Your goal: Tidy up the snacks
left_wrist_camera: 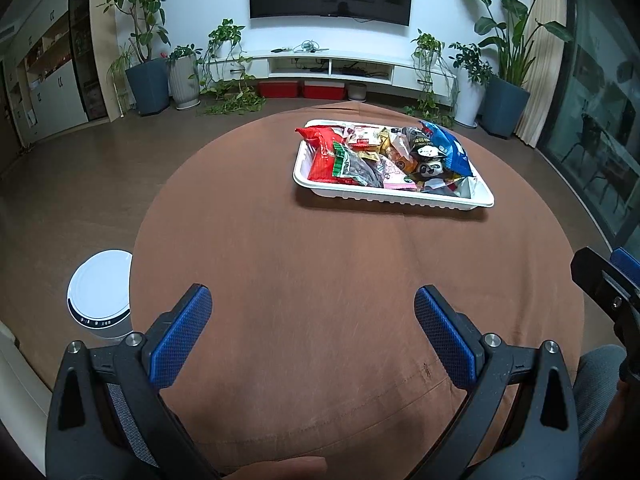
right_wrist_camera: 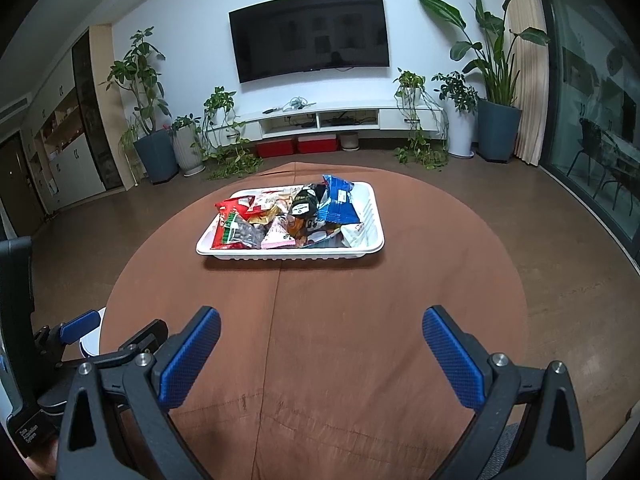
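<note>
The snacks [left_wrist_camera: 384,156] lie heaped in a white tray [left_wrist_camera: 394,196] on the far half of a round table [left_wrist_camera: 320,280] covered with a brown cloth. At the left end of the tray there is a red bag [left_wrist_camera: 322,152], and against it a green-edged pack of dark seeds [left_wrist_camera: 356,166]. In the middle lie small yellow and pink packs, and one dark pack with a panda face [left_wrist_camera: 430,166]. A blue bag [left_wrist_camera: 448,146] stands tilted at the right far side; in the right wrist view the right end of the tray beyond this blue bag [right_wrist_camera: 336,204] is partly bare. All packs are inside the tray, and none lies on the cloth.

The left gripper [left_wrist_camera: 312,312] hangs over the near part of the table, its jaws spread wide with nothing between the blue pads [left_wrist_camera: 182,336]. The right gripper [right_wrist_camera: 320,336] is just beside it on the right, also with jaws wide apart and empty. Both are well apart from the tray and point toward it.

A white round bin [left_wrist_camera: 102,296] stands on the floor near the left edge of the table. Far behind, on a white wall, hangs a dark TV [right_wrist_camera: 310,34] over a low white cabinet [right_wrist_camera: 340,118], with two red boxes [right_wrist_camera: 296,146] under it. Potted plants [right_wrist_camera: 146,108] stand at both sides, and glass doors [right_wrist_camera: 596,92] are on the right.
</note>
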The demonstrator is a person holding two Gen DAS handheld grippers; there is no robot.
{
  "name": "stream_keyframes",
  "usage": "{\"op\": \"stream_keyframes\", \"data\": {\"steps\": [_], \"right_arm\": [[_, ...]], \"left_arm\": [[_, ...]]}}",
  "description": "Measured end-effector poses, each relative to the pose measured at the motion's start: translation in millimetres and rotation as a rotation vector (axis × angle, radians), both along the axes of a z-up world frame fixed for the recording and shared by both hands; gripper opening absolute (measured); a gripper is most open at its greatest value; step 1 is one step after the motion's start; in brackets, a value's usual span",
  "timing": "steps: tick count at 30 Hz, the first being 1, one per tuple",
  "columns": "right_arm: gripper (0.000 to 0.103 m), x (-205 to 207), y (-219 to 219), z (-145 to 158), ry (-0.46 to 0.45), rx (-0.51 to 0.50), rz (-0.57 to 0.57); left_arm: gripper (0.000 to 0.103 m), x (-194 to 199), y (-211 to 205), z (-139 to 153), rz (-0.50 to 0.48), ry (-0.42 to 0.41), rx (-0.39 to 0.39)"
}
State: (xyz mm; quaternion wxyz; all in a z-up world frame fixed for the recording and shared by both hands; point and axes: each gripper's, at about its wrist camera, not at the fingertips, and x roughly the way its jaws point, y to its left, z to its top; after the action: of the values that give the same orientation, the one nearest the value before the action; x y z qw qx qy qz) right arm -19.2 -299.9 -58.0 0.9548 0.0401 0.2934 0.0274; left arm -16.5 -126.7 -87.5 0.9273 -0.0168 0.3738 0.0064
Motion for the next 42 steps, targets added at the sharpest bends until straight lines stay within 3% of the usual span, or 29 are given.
{"op": "stream_keyframes", "data": {"steps": [42], "right_arm": [[0.103, -4, 1, -14, 0.025, -0.001, 0.004]], "left_arm": [[0.103, 4, 2, -11, -0.001, 0.017, 0.004]]}}
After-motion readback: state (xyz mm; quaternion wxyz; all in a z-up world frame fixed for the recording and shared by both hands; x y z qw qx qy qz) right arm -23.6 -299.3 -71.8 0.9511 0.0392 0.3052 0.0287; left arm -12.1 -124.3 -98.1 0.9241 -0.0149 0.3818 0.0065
